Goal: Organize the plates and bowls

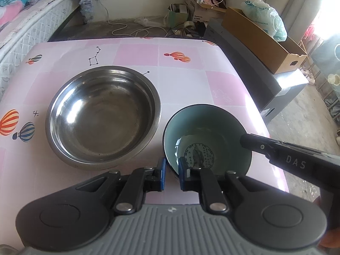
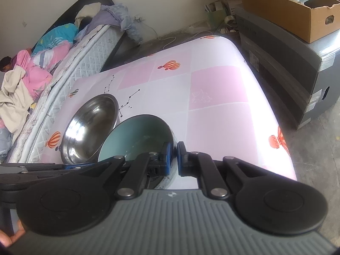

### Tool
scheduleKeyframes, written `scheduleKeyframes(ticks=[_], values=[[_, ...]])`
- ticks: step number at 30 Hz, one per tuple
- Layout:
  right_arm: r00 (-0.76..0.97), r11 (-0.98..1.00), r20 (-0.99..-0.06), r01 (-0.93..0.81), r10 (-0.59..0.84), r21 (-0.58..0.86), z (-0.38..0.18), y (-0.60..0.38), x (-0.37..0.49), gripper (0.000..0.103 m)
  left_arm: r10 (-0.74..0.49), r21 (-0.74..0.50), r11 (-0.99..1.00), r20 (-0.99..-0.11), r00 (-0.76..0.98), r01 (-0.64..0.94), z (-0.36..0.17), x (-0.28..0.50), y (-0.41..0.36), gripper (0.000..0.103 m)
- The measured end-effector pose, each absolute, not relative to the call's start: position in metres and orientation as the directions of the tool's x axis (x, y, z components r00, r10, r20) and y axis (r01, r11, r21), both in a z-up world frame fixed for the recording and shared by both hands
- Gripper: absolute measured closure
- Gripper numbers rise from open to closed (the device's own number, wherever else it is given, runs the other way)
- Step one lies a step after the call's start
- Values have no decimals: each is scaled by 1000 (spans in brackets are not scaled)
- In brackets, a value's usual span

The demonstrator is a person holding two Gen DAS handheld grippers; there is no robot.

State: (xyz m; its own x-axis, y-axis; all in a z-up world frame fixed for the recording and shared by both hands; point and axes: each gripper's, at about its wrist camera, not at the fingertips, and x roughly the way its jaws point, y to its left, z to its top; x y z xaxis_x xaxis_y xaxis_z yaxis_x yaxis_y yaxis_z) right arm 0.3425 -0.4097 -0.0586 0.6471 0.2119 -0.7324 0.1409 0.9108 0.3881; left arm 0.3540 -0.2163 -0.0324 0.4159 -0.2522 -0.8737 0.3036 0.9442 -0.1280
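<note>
Both tools pinch the teal bowl's rim: the left tool on its near edge, the right tool on the opposite side, apparently closed on it. The bowl sits on the tabletop just beside the steel bowl. Nesting seems underway; next comes a level, matched lift across.

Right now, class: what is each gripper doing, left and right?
Left gripper: closed on the near rim of the teal bowl.
Right gripper: closed on the same bowl's rim.
</note>
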Motion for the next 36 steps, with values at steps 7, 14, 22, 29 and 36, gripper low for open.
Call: scheduleKeyframes(ticks=[7, 14, 22, 29, 36], values=[[645, 903, -729, 138, 229, 406, -56, -417, 321, 98, -264, -105, 926, -868, 421, 362, -31, 338, -220, 90], [649, 911, -731, 138, 213, 389, -57, -414, 316, 97, -212, -13, 920, -859, 467, 392, -36, 332, -233, 87], [651, 914, -733, 148, 196, 377, -62, -411, 320, 95, -198, 0, 922, -859, 473, 386, -40, 335, -235, 87], [647, 915, -739, 161, 186, 371, -67, -409, 325, 94, -203, -8, 925, -854, 478, 380, -42, 335, -234, 88], [643, 909, -741, 167, 193, 382, -67, -413, 326, 94, -208, -8, 926, -847, 490, 378, -40, 333, -233, 89]])
